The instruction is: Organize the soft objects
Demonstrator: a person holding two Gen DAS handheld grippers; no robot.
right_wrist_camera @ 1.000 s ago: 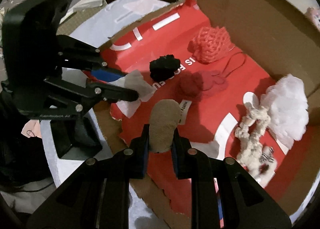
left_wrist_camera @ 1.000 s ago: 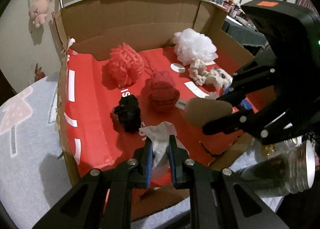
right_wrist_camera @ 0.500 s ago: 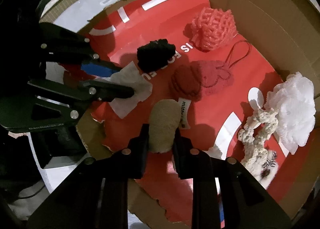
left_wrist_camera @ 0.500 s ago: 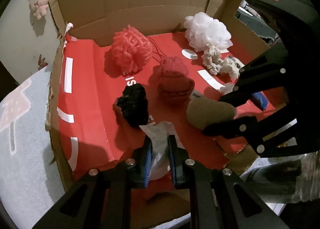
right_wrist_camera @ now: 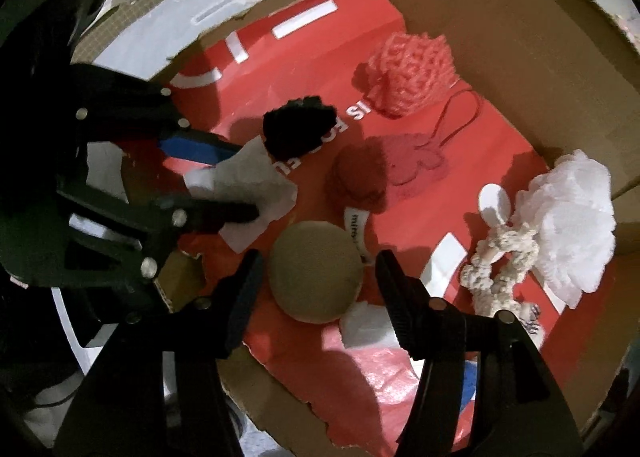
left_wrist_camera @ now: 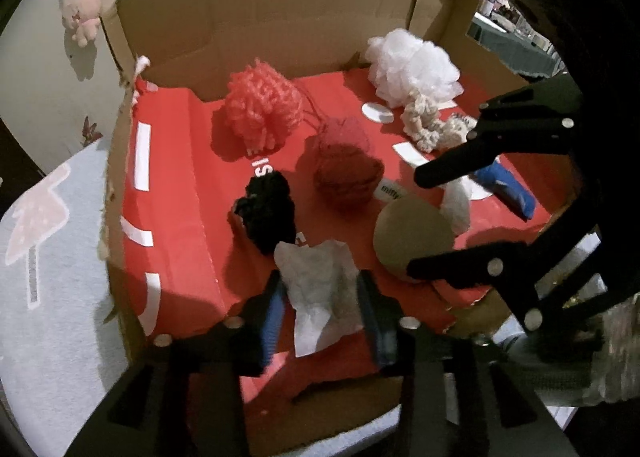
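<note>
Right wrist view | right gripper (right_wrist_camera: 316, 269) jaws just opening — tan pad (right_wrist_camera: 314, 271) between (loose) | left gripper (left_wrist_camera: 320, 293) likewise, tissue (left_wrist_camera: 316, 289)

Both grippers' fingers (left_wrist_camera: 276, 313) (right_wrist_camera: 244, 293) have just opened, releasing tissue (left_wrist_camera: 316, 289) and tan pad (right_wrist_camera: 316, 277).

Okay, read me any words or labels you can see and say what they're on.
"miffy": white tag beside the dark red pouf.
"IS": white print on the red liner, partly hidden by the black pouf.
Upside down "IS FO": same print, right wrist view; remaining letters are hidden.
</note>
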